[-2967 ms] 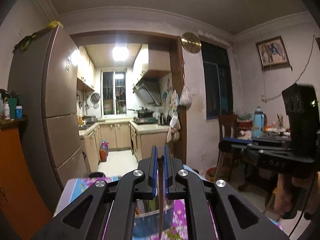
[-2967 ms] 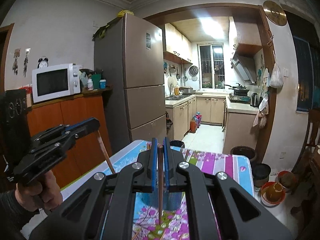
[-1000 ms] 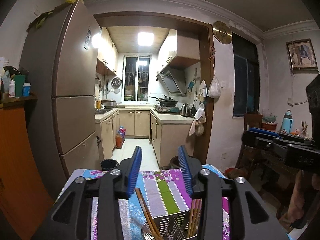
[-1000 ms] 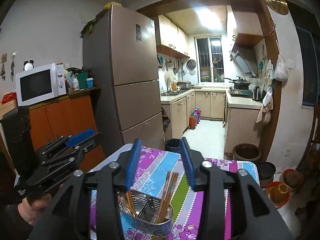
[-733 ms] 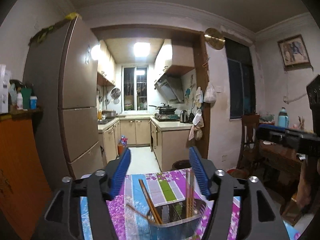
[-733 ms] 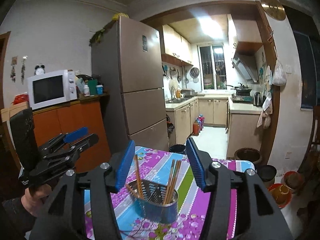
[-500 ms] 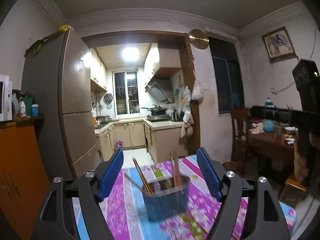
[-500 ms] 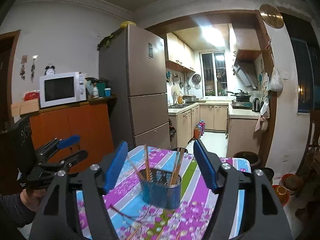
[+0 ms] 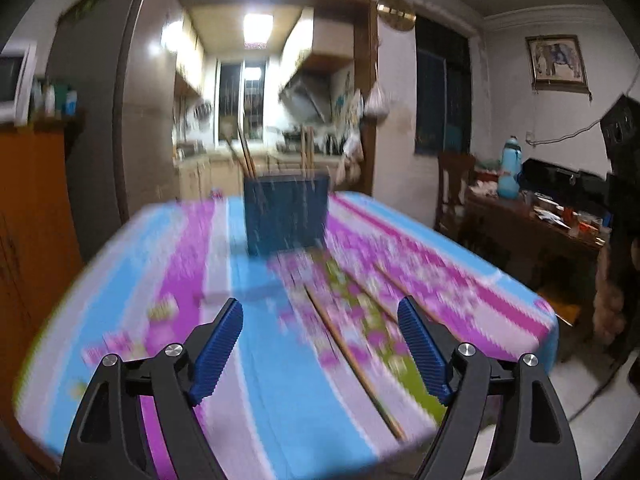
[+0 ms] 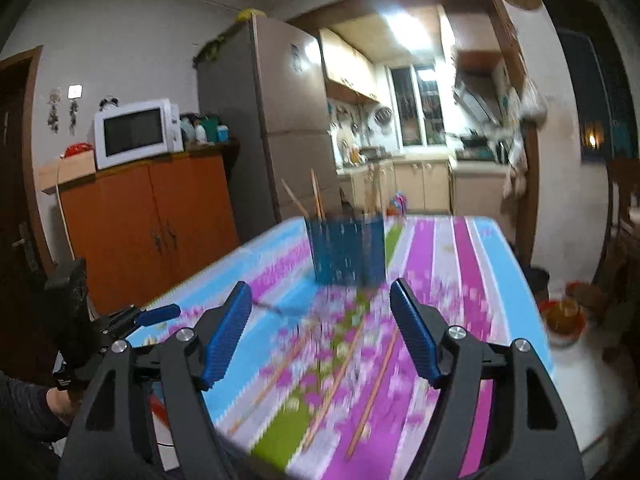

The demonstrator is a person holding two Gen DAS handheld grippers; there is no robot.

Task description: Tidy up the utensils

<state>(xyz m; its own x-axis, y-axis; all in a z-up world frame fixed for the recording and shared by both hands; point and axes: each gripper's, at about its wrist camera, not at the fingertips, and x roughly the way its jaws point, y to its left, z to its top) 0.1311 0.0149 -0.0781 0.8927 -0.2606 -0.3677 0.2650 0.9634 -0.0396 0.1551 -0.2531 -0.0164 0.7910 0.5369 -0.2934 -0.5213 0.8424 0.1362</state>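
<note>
Dropping toward tabletop (image 9: pixel 256 420) | left gripper (image 9: pixel 320 344), right gripper (image 10: pixel 320 328) just spread, empty | last chopsticks now in blue perforated holder (image 10: pixel 346 252) | loose wooden chopsticks (image 10: pixel 372 390) next.

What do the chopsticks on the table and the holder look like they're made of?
Chopsticks: probably wood or bamboo, a matte tan-brown, thin and straight; blur hides any grain. Holder: looks like metal with a perforated or mesh wall, going by the speckled surface, tinted blue here; blur leaves the finish uncertain.
</note>
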